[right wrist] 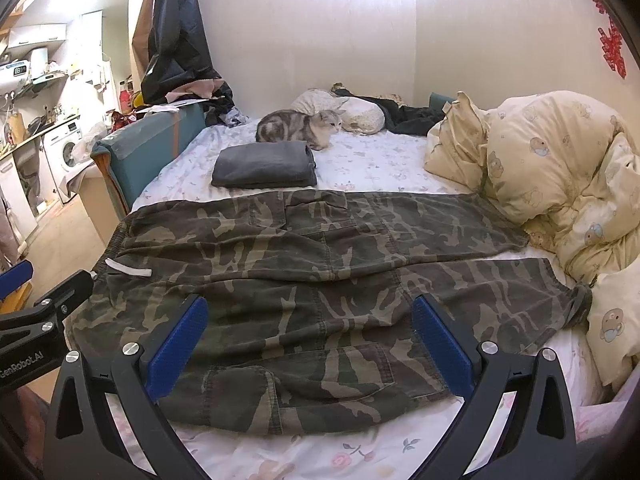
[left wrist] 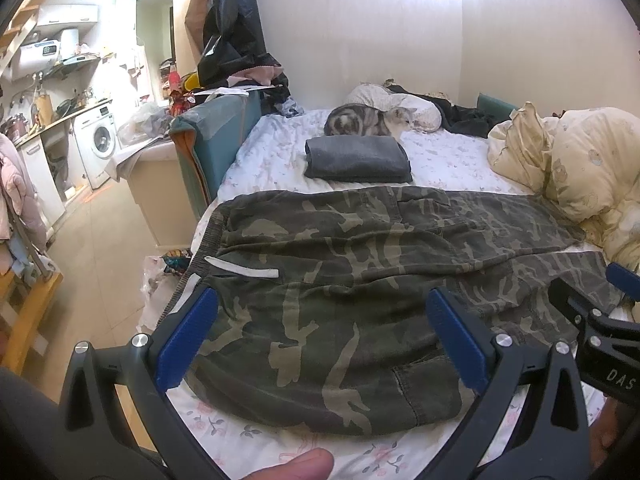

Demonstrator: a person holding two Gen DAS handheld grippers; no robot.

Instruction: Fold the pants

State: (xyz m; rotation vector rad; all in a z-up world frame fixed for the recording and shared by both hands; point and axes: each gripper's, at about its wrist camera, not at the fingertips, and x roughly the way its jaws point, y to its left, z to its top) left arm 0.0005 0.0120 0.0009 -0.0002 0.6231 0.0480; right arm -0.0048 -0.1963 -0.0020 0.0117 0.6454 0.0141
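Camouflage pants [left wrist: 360, 272] [right wrist: 320, 264] lie spread flat across the floral bedsheet [left wrist: 256, 436], waistband with a white drawstring [left wrist: 244, 270] to the left, both legs running right, one beside the other. My left gripper [left wrist: 320, 312] hovers open over the near hip area, with nothing between its blue pads [left wrist: 188, 338]. My right gripper [right wrist: 310, 320] hovers open over the near leg, also holding nothing. Each gripper shows at the edge of the other's view: the right one [left wrist: 600, 320], the left one [right wrist: 44, 320].
A folded dark grey garment [left wrist: 358, 158] lies behind the pants, with a grey tabby cat [left wrist: 368, 120] just beyond it. A bunched yellow duvet [right wrist: 560, 184] crowds the right side. The bed's teal end board [left wrist: 216, 144] and the floor drop-off are at left. A thumb [left wrist: 296, 466] shows at bottom.
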